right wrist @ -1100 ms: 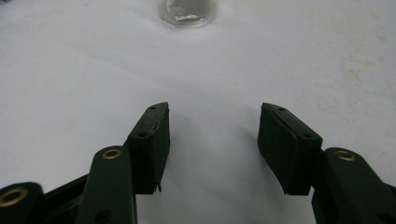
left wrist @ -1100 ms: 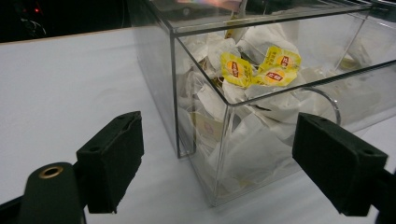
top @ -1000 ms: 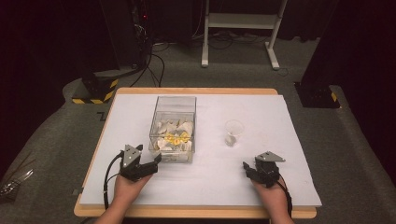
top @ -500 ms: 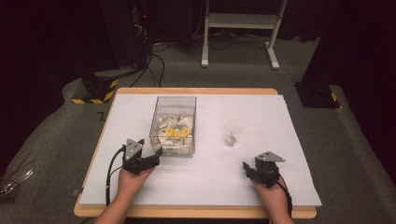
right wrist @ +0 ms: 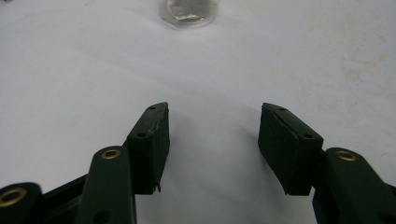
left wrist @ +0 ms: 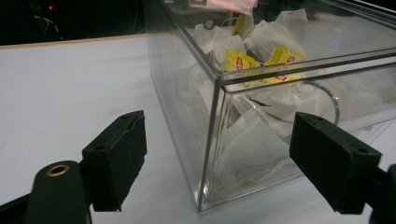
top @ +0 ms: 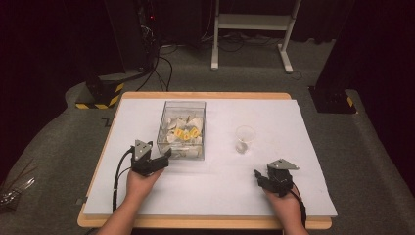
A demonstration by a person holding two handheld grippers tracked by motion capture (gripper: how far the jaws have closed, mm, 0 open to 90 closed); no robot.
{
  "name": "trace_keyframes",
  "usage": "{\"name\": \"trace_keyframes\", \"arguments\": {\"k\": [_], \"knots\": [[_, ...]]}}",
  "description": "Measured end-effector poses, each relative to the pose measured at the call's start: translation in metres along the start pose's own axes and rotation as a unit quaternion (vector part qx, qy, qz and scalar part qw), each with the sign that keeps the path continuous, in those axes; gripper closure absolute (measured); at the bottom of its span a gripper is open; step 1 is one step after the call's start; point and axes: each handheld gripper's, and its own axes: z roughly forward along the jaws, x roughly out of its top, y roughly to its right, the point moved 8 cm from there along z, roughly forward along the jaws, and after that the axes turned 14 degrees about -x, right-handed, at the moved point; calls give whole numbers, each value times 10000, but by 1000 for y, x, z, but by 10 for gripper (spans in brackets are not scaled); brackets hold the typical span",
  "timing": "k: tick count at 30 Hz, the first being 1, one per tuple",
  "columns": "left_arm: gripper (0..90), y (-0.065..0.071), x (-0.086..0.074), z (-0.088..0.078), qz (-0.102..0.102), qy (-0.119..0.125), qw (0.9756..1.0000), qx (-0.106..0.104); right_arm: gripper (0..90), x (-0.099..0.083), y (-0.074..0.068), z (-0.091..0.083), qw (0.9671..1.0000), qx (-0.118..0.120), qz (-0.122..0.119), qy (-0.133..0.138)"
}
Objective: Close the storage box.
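A: Starting at the left edge of the counter (top: 122, 196). What was logged for the left gripper (top: 164, 159)?

B: It sat near the front left part of the counter, held in the person's left hand (top: 139, 181), just beside the near left corner of the clear box (top: 182, 129). In the left gripper view the fingers (left wrist: 116, 154) stood wide apart with that corner of the box between them. Neither pad touched the walls; nothing was held.

A: Box contents?

B: White tea bags (top: 183, 142) piled inside, several with yellow tags (top: 187, 133). The box stood upright, left of the counter's middle, its long side running from front to back.

A: Moving right?

B: A small clear cup (top: 244, 138) stood upright right of the middle, well apart from the box. Something pale lay in its bottom; could not tell what. The right gripper view showed the cup's base at the top edge of the frame.

A: And the right gripper (top: 258, 176)?

B: Near the front edge of the counter, towards the right corner, in the person's right hand (top: 284, 200), in front of the cup and apart from it. Fingers (right wrist: 149, 144) partly open, bare white counter between them, holding nothing. A grey three-cornered plate (top: 282, 164) sat on top of it; the left gripper carried the same kind.
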Motion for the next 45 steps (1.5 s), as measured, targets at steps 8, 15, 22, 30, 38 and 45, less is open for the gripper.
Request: {"name": "trace_keyframes", "arguments": {"k": [8, 15, 22, 30, 38, 45], "knots": [[200, -3, -5, 11, -75, -89, 9999, 80, 435, 0, 0, 0, 10000, 1, -1, -1], [219, -6, -6, 14, -159, -77, 9997, 161, 435, 0, 0, 0, 10000, 3, -3, -4], [233, -8, -6, 17, -248, -72, 9992, 303, 435, 0, 0, 0, 10000, -6, -11, -2], [239, -10, -9, 18, -325, -171, 9986, 376, 435, 0, 0, 0, 10000, -2, -24, -1], [241, -6, -16, 4, -121, -440, 9989, 141, 434, 0, 0, 0, 10000, 3, -10, -7], [250, -15, -30, -23, -87, -772, 9970, 10, 435, 0, 0, 0, 10000, -2, -25, 0]]}}
